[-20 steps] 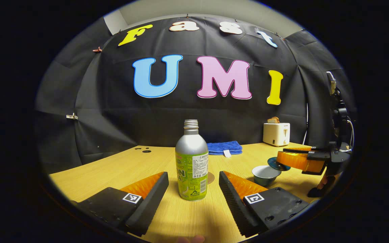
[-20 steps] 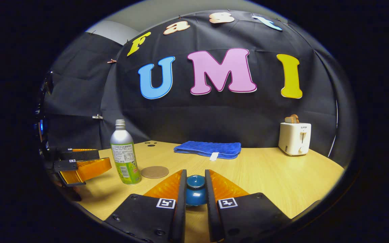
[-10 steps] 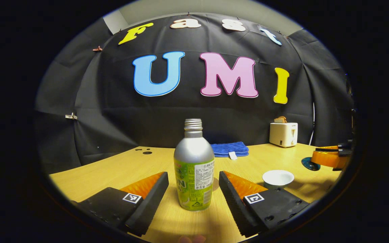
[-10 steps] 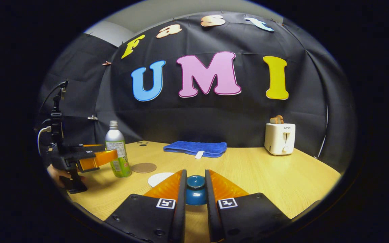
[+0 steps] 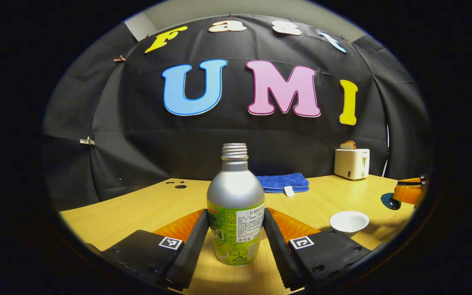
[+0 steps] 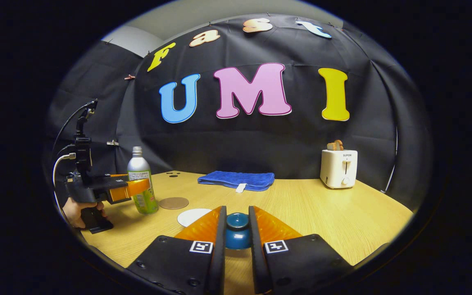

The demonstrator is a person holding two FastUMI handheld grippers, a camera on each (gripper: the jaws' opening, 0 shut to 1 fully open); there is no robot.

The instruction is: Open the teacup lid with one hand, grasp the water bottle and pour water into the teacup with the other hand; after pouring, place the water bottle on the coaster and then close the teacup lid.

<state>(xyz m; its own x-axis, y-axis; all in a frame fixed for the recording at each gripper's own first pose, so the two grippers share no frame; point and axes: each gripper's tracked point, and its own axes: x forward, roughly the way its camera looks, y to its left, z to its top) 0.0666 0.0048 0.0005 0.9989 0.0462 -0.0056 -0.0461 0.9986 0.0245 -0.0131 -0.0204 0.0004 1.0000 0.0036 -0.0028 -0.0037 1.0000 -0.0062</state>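
The silver water bottle (image 5: 235, 192) with a green label stands uncapped on the table, and my left gripper (image 5: 236, 214) is shut on its lower body, both fingers pressing its sides. The white teacup (image 5: 349, 221) sits open to the right. My right gripper (image 6: 237, 217) is shut on the blue lid (image 6: 237, 234) and holds it just above the table. In the left gripper view the right gripper (image 5: 409, 191) is at the far right with the lid (image 5: 388, 201). In the right gripper view the bottle (image 6: 138, 168), the left gripper (image 6: 131, 188), the round coaster (image 6: 173, 203) and the teacup (image 6: 191, 216) lie to the left.
A folded blue towel (image 6: 238, 180) lies at the back of the wooden table (image 6: 322, 213). A white toaster (image 6: 339, 168) with bread in it stands at the back right. A hand (image 6: 72, 211) holds the left gripper's handle.
My left gripper moved forward and shut its fingers on the bottle. My right gripper carried the lid away to the right of the teacup and now holds still.
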